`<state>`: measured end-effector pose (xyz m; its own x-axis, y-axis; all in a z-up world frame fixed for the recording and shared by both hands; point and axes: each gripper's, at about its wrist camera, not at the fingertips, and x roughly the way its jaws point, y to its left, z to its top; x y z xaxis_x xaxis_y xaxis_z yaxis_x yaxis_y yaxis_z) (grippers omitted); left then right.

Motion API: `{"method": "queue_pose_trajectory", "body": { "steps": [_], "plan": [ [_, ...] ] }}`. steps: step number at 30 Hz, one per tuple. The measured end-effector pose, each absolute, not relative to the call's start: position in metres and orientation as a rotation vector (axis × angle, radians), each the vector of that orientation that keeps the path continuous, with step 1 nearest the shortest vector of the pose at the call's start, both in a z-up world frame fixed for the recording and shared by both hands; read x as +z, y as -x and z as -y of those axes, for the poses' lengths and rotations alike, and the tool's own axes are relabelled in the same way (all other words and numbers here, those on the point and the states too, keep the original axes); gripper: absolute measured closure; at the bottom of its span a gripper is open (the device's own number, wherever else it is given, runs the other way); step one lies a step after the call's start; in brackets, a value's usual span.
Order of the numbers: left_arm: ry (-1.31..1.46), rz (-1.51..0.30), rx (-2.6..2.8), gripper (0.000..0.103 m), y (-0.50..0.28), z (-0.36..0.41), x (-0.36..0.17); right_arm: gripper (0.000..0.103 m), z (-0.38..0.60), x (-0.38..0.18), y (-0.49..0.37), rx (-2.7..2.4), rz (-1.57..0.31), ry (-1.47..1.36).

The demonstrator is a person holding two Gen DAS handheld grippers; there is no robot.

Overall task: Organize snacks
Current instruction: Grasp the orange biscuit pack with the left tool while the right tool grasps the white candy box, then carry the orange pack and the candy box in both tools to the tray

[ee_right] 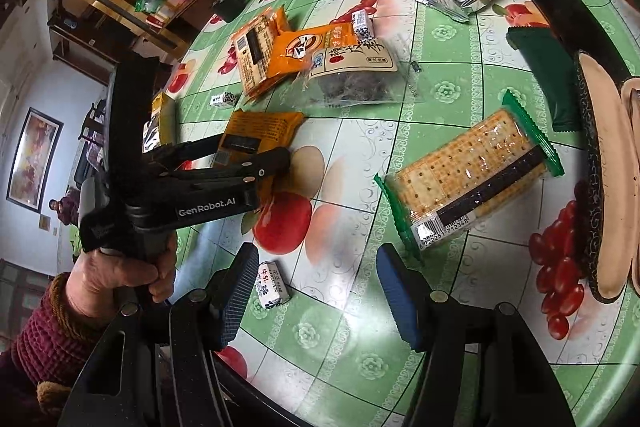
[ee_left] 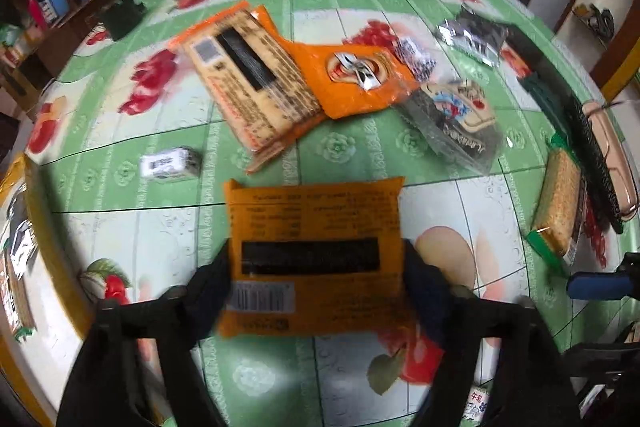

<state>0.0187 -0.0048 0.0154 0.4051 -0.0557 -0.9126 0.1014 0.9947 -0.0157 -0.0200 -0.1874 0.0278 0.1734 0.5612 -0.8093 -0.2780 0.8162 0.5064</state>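
At the left, a small wrapped candy (ee_left: 170, 164) lies alone on the surface (ee_left: 120, 227), a round top under a green fruit-print cloth. Next to the right, the left claw (ee_left: 316, 259) is seen with an orange packet (ee_left: 314, 255) lying between its fingers (ee_left: 212, 283); the dark pads stand at the packet's two short edges, but the blur leaves it unclear whether they press on it, so a grip cannot be told from this view. In the right wrist view the same packet rests low on the surface under that claw. The step in hand is judged to be the setting down, or picking up, of this packet near the pile beyond it, where two orange packs (ee_left: 288, 75) and a clear bag of dark snack (ee_left: 452, 123) are overlapped. Further right, a silver pouch (ee_left: 472, 35) and a cracker pack (ee_left: 558, 203) lie well apart from that pile. The right claw (ee_right: 316, 291) is held open and empty above the surface, with a second candy (ee_right: 272, 285) just beside its left finger and the cracker pack just ahead to the right. For the next move, the orange packet is best brought against the pile, and the right claw lowered squarely over the candy or crackers before closing.
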Motion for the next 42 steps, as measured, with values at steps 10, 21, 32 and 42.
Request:
{"method": "queue_pose_trajectory", "body": {
  "steps": [10,21,32,42],
  "plan": [
    [0.085,-1.063,-0.088,0.028,0.009,-0.023,0.052,0.037,0.134,0.018,0.041,0.725,-1.283,-0.032],
    [0.114,-1.042,-0.082,0.028,0.034,-0.029,0.060,0.082,0.090,0.010,0.062,0.771,-1.236,0.262],
    [0.080,-1.004,-0.111,0.028,0.039,-0.013,0.071,0.083,0.122,0.026,0.045,0.647,-1.175,0.138],
    [0.009,-0.976,-0.117,0.028,0.039,0.002,0.079,0.083,0.137,0.031,0.037,0.595,-1.164,0.053]
  ]
}}
